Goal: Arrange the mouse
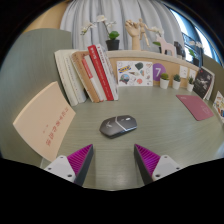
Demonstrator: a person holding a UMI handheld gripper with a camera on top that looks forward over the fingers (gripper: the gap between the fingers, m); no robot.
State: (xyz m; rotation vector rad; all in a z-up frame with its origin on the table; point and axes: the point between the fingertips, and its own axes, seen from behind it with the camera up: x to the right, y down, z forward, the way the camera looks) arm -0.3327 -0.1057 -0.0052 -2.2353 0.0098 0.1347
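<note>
A grey computer mouse [118, 125] lies on the pale green round table [150, 128], just ahead of my fingers and slightly left of their midline. My gripper [112, 161] is open and empty, its two magenta pads [77, 159] spread wide apart above the bare tabletop. The mouse is beyond the fingertips, not between them.
A row of leaning books [88, 72] stands behind the mouse. A beige booklet [45, 118] lies to the left, a pink notebook [195, 107] to the right. Small potted plants [165, 79] and a card [135, 72] stand at the back, with a wooden hand model [136, 33] above.
</note>
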